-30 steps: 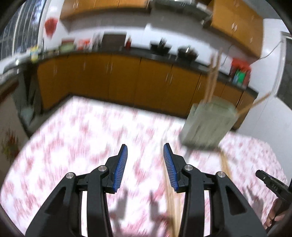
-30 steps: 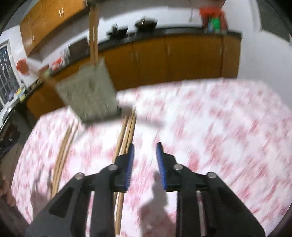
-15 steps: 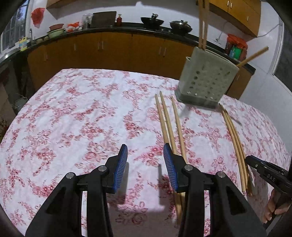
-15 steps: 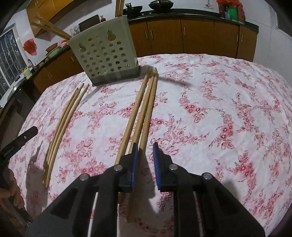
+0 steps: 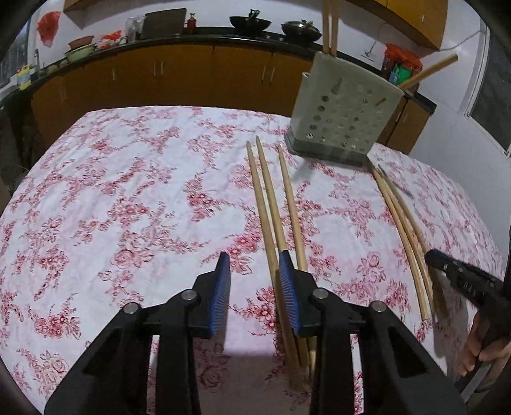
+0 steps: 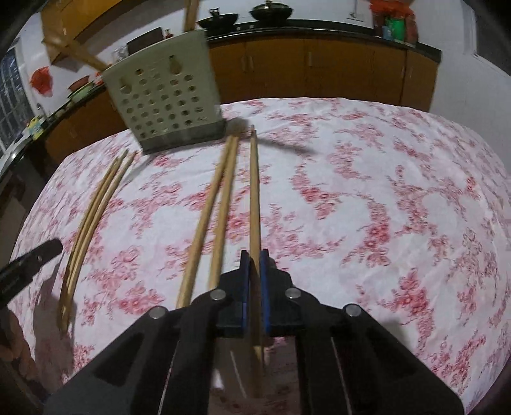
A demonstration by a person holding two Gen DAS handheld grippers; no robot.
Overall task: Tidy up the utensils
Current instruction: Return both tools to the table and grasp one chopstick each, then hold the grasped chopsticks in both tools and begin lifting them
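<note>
My right gripper (image 6: pixel 253 259) has now closed its fingers onto one chopstick (image 6: pixel 254 191), which half a second ago lay untouched beside two other chopsticks (image 6: pixel 217 204) on the floral tablecloth (image 6: pixel 383 207). My left gripper (image 5: pixel 255 271) still hovers, fingers apart, over three chopsticks (image 5: pixel 271 204) before the utensil holder (image 5: pixel 345 118).

A perforated utensil holder (image 6: pixel 166 102) stands on the table (image 6: pixel 399 198) at about eleven o'clock in the right wrist view, with chopsticks standing in it (image 5: pixel 329 25). Three chopsticks (image 6: pixel 86 217) lie together at nine o'clock, well apart from two more (image 6: pixel 217 207) near the centre. Just right of that pair, a single chopstick (image 6: pixel 254 191) runs toward six o'clock, pinched between the right gripper's (image 6: pixel 252 258) jaws. The left gripper (image 5: pixel 254 265) hangs gaping above its own three sticks.
</note>
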